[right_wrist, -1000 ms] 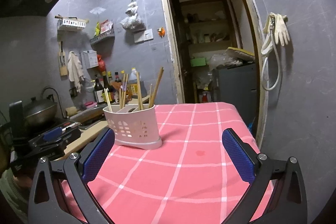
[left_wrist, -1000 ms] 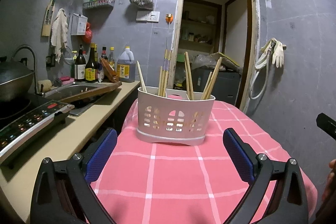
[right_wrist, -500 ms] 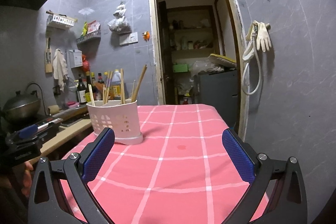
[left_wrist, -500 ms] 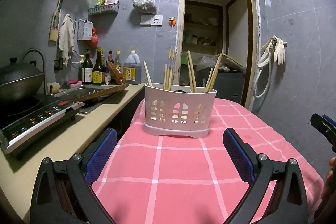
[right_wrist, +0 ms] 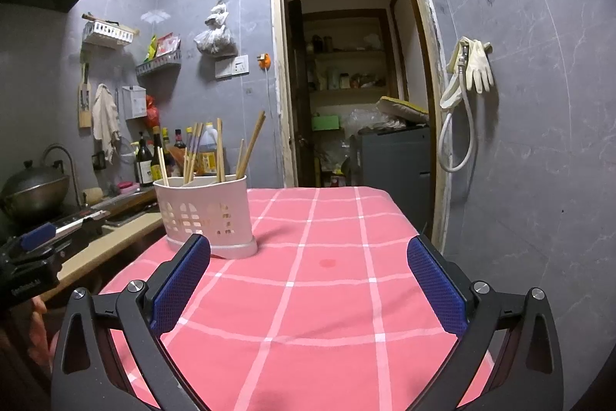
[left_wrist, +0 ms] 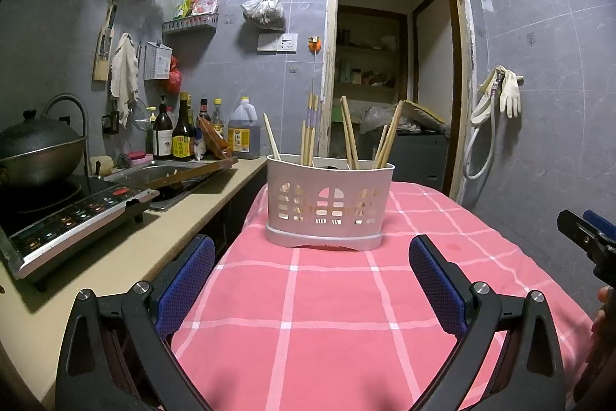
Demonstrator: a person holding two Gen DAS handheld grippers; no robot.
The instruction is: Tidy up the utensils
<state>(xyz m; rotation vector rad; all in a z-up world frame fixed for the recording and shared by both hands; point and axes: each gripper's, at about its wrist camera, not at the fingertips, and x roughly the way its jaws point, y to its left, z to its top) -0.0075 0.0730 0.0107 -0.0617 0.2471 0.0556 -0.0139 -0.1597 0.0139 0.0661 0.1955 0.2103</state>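
**Both tongs spread wide, nothing held, holder ahead on the cloth**

Off to the left of my left tongs (left_wrist: pixel 312 253) sat the dark lidded wok (left_wrist: pixel 38 145) on the black induction cooktop (left_wrist: pixel 73 214), which rested on the beige countertop (left_wrist: pixel 115 257). Farther along that counter were the steel sink (left_wrist: pixel 173 172) and a row of dark glass sauce bottles (left_wrist: pixel 181 137) against the grey tiled wall.

I held my left tongs with the blue-padded fingers (left_wrist: pixel 188 276) spread wide and nothing between them, low over the pink checked tablecloth (left_wrist: pixel 331 314). Straight ahead of them, near but not touching, stood the white perforated plastic utensil holder (left_wrist: pixel 329 203) on the cloth's far end, upright, with the pale wooden chopsticks (left_wrist: pixel 350 137) standing in it and leaning various ways.

My right tongs (right_wrist: pixel 308 257) were also wide apart and gripped nothing, hovering over the same cloth. From them, the holder (right_wrist: pixel 206 214) stood ahead and to the left, just past the left finger's tip (right_wrist: pixel 181 280); whether they touched I could not tell. The chopsticks (right_wrist: pixel 252 141) rose above its rim.

Ahead on the right was the open wooden-framed doorway (right_wrist: pixel 346 64), and beyond it, a pair of cream rubber gloves (right_wrist: pixel 477 64) hung on the wall.
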